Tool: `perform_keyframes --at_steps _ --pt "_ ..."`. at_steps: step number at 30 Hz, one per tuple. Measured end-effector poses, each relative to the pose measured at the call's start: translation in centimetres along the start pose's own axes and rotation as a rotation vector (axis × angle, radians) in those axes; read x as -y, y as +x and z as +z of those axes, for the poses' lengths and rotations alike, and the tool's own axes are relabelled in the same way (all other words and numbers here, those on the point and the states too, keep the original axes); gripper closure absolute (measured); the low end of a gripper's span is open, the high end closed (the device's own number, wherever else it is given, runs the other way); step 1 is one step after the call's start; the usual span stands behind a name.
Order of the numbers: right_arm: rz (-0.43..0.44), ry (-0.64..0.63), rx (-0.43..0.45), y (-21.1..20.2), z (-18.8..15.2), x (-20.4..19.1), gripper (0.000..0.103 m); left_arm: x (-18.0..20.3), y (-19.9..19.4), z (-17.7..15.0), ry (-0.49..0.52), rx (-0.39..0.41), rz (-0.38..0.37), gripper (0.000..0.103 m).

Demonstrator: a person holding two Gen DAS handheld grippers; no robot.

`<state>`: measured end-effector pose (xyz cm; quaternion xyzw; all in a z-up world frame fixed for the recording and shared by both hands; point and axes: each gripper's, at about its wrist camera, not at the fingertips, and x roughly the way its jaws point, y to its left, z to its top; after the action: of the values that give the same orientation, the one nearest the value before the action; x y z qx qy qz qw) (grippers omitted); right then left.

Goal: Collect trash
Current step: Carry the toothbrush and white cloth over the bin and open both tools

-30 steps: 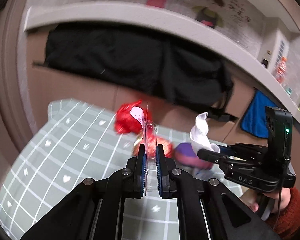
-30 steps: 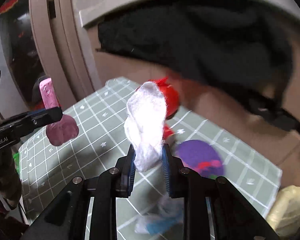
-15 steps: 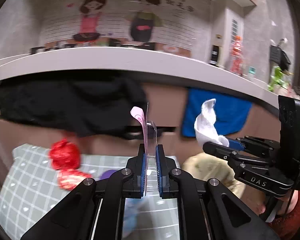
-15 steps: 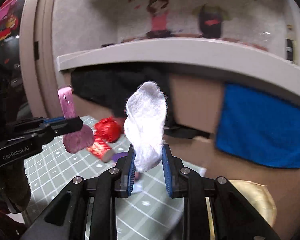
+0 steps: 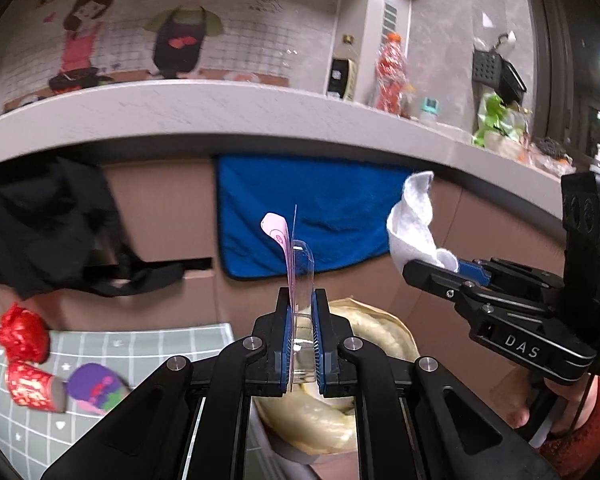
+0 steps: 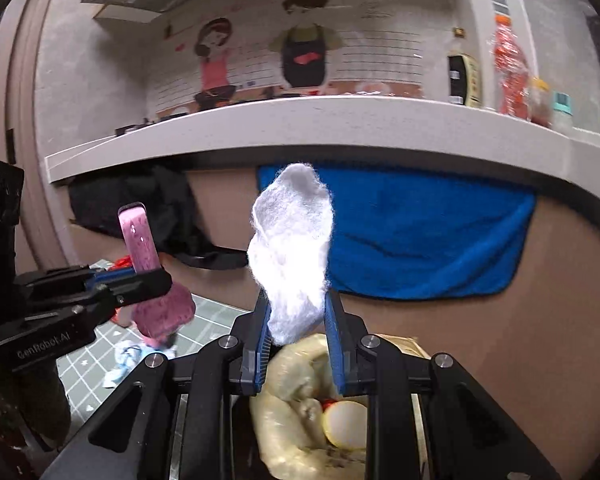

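My left gripper [image 5: 301, 300] is shut on a thin pink-and-clear plastic wrapper [image 5: 290, 252] that stands up between its pads. My right gripper [image 6: 297, 304] is shut on a fluffy white tissue wad [image 6: 290, 248]. The two grippers are side by side. In the left wrist view the right gripper [image 5: 432, 268] and its tissue wad [image 5: 410, 220] show at the right. In the right wrist view the left gripper [image 6: 156, 280] and its pink wrapper [image 6: 138, 240] show at the left. Below and just ahead of both sits a bin lined with a yellowish bag [image 6: 296, 372], some scraps inside it.
A green gridded mat [image 5: 140, 344] at lower left carries red foil wrappers [image 5: 22, 336], a purple wrapper [image 5: 94, 388] and a pale blue wrapper [image 6: 124, 360]. Behind hang a blue towel [image 5: 320, 208] and black cloth [image 5: 40, 216] under a grey counter [image 5: 220, 116]. A red-sleeved hand [image 5: 560, 408] holds the right gripper.
Both grippers have swung right and upward, from over the mat to above the bag-lined bin. Each has kept its piece of trash.
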<state>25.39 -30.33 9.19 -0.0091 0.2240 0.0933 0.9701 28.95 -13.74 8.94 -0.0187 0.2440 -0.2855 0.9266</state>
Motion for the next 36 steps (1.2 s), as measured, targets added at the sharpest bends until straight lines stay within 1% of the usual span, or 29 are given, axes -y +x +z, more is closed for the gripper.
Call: perform_keyframes --at_steps 8,23,25,26,28,29,30,32,36 --pt "-0.02 0.033 -0.019 0.8 -1.6 2.4 0.081 1.6 3.3 -1.0 0.008 -0.056 -0.014 0.093" --pt "-0.034 0.107 -0.077 3.3 -4.1 5.3 0.08 1.9 7.8 -2.2 -0.025 -0.15 -0.047 0.093" --pt "-0.034 0.124 -0.081 3.7 -4.4 5.8 0.079 1.8 8.6 -2.1 -0.036 -0.162 -0.064 0.093" --pt "-0.031 0.132 -0.082 3.9 -4.5 6.0 0.077 1.6 9.1 -2.0 -0.044 -0.173 -0.082 0.092" --pt "-0.042 0.145 -0.088 4.2 -4.7 6.3 0.073 0.8 10.3 -1.9 -0.084 -0.207 -0.127 0.084" --pt "-0.05 0.158 -0.102 4.6 -4.9 6.6 0.064 0.3 10.7 -1.9 -0.109 -0.226 -0.141 0.071" --pt "-0.055 0.168 -0.112 4.8 -5.1 6.8 0.058 0.0 10.9 -2.0 -0.127 -0.233 -0.154 0.061" --pt "-0.057 0.184 -0.132 5.2 -5.7 7.0 0.058 -0.8 11.1 -2.2 -0.156 -0.242 -0.171 0.057" --pt "-0.077 0.183 -0.148 5.4 -6.2 7.0 0.058 -1.7 10.5 -2.3 -0.165 -0.239 -0.147 0.056"
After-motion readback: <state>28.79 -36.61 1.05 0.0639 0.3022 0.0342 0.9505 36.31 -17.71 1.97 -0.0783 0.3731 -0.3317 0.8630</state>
